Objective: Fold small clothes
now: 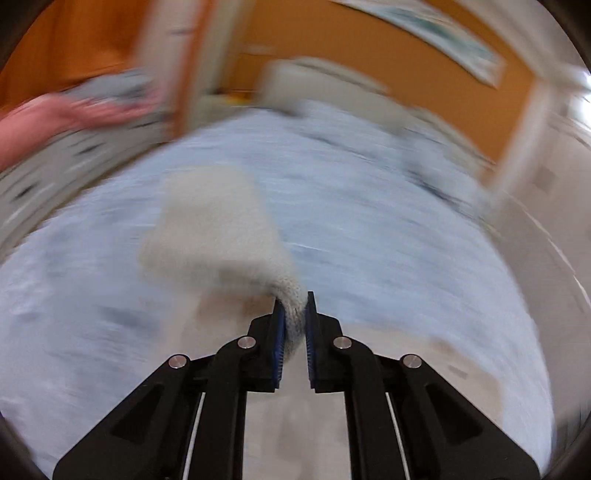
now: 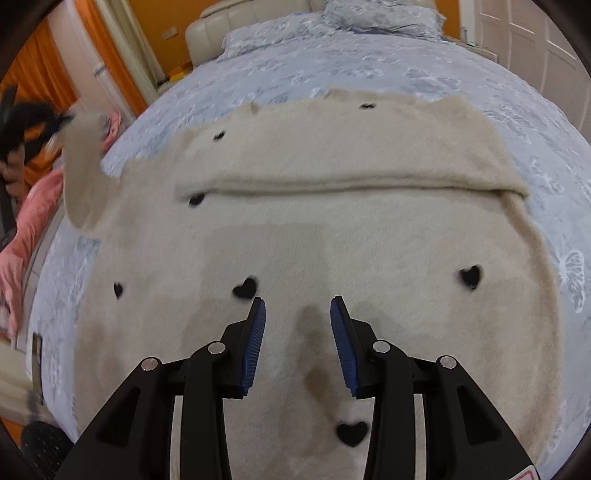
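Note:
A cream fuzzy sweater (image 2: 332,229) with small black hearts lies spread on the blue patterned bedspread (image 2: 332,62) in the right wrist view. One sleeve is folded across its upper part. My right gripper (image 2: 297,306) is open and empty just above the sweater's middle. In the blurred left wrist view my left gripper (image 1: 294,308) is shut on a corner of the sweater's sleeve (image 1: 214,225) and holds it lifted over the bed. That lifted sleeve (image 2: 83,170) shows at the left edge of the right wrist view.
Pillows (image 2: 376,14) and a cream headboard (image 2: 236,29) lie at the far end of the bed. Orange walls and curtains (image 2: 48,74) stand at the left. A pink garment (image 2: 29,221) lies off the bed's left side. White doors (image 2: 532,44) are at the right.

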### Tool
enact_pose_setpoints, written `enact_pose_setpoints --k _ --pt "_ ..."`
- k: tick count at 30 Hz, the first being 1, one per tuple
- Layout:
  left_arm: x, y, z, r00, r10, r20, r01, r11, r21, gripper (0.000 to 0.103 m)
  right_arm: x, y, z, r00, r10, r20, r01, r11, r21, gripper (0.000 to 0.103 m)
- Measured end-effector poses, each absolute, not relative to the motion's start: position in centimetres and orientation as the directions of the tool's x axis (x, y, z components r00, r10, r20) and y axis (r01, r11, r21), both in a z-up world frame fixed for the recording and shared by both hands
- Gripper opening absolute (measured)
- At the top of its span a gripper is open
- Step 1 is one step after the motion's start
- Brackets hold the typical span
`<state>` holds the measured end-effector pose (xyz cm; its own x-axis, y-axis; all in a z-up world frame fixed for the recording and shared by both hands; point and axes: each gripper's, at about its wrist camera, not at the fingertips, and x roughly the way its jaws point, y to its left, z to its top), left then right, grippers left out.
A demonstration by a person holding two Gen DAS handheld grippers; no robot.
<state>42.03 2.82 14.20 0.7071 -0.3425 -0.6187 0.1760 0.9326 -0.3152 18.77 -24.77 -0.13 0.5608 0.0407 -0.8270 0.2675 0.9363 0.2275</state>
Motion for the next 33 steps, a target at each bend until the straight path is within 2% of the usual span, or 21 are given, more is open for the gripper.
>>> enact_pose_setpoints --k 3,4,6,8,11,14,16,20,22,23,24,25,26,27,28,30,31,32,33 --pt "38.6 -7.8 11.6 0.594 -0.425 -0.683 0.303 0.905 -0.3 0.021 18.0 -27.3 0.4 0.573 0.008 -0.82 0.313 0.922 0.227 0.042" --pt "37.4 -10.7 9.7 0.555 -0.414 -0.721 0.311 0.908 -0.282 0.032 17.7 -28.4 0.5 0.571 -0.004 -0.821 0.337 0.913 0.23 0.043" --pt "35.4 -14.0 5.9 0.495 -0.373 -0.785 0.296 0.922 -0.251 0.044 17.1 -30.8 0.7 0.569 -0.018 -0.822 0.369 0.899 0.236 0.043" --pt "33.8 -14.6 3.1 0.469 -0.337 -0.816 0.256 0.937 -0.239 0.044 16.7 -32.7 1.2 0.578 -0.031 -0.815 0.381 0.894 0.236 0.046" --pt "31.8 -12.3 0.8 0.448 -0.295 -0.844 0.183 0.954 -0.236 0.05 17.9 -34.8 1.8 0.602 0.013 -0.799 0.354 0.891 0.282 0.052" --pt "31.6 -8.1 0.6 0.478 -0.271 -0.835 0.084 0.961 -0.264 0.054 21.0 -36.6 1.9 0.628 0.075 -0.775 0.337 0.871 0.358 0.057" --pt "33.1 -4.0 0.6 0.5 -0.22 -0.837 -0.028 0.962 -0.27 0.061 24.0 -37.7 1.2 0.631 0.099 -0.769 0.344 0.853 0.392 0.058" --pt "35.6 3.7 -0.8 0.484 -0.218 -0.848 -0.274 0.882 -0.383 0.061 30.0 -38.1 -1.1 0.591 0.117 -0.798 0.381 0.831 0.405 0.058" --pt "36.2 5.8 -1.3 0.473 -0.212 -0.855 -0.317 0.865 -0.389 0.061 31.8 -37.3 -1.9 0.579 0.152 -0.801 0.358 0.835 0.417 0.058" --pt "36.3 6.0 -1.4 0.469 -0.215 -0.857 -0.312 0.867 -0.388 0.061 32.5 -36.8 -2.2 0.575 0.168 -0.8 0.343 0.839 0.423 0.048" --pt "36.8 6.0 -1.3 0.466 -0.22 -0.857 -0.308 0.867 -0.391 0.059 33.5 -36.0 -1.9 0.566 0.188 -0.802 0.31 0.854 0.419 0.034" --pt "37.1 5.9 -1.2 0.466 -0.217 -0.858 -0.302 0.872 -0.385 0.046 33.8 -35.7 -1.1 0.576 0.177 -0.798 0.293 0.867 0.404 0.007" --pt "37.6 5.5 -0.9 0.476 -0.218 -0.852 -0.281 0.88 -0.382 0.038 33.7 -35.4 0.3 0.615 0.166 -0.77 0.269 0.874 0.404 0.008" --pt "37.8 5.5 -0.4 0.483 -0.219 -0.848 -0.26 0.889 -0.377 0.02 33.4 -35.4 2.1 0.667 0.168 -0.726 0.233 0.878 0.418 0.007" --pt "38.2 5.4 -0.1 0.497 -0.217 -0.84 -0.236 0.898 -0.372 0.009 32.6 -35.3 4.5 0.723 0.154 -0.674 0.202 0.885 0.419 0.007" --pt "38.5 5.2 0.5 0.52 -0.195 -0.831 -0.229 0.906 -0.356 0.009 30.9 -35.8 6.8 0.786 0.113 -0.607 0.185 0.894 0.407 0.007" --pt "38.7 4.9 0.2 0.515 -0.208 -0.831 -0.218 0.906 -0.362 0.008 30.2 -36.4 6.2 0.787 0.075 -0.613 0.216 0.897 0.386 0.007" --pt "38.6 4.5 -0.3 0.499 -0.206 -0.842 -0.213 0.913 -0.349 0.008 30.3 -37.1 4.2 0.746 0.054 -0.663 0.261 0.893 0.367 0.007" --pt "38.9 3.8 -1.0 0.484 -0.198 -0.852 -0.209 0.92 -0.332 0.007 31.2 -38.0 0.1 0.638 0.055 -0.768 0.329 0.882 0.337 0.006"
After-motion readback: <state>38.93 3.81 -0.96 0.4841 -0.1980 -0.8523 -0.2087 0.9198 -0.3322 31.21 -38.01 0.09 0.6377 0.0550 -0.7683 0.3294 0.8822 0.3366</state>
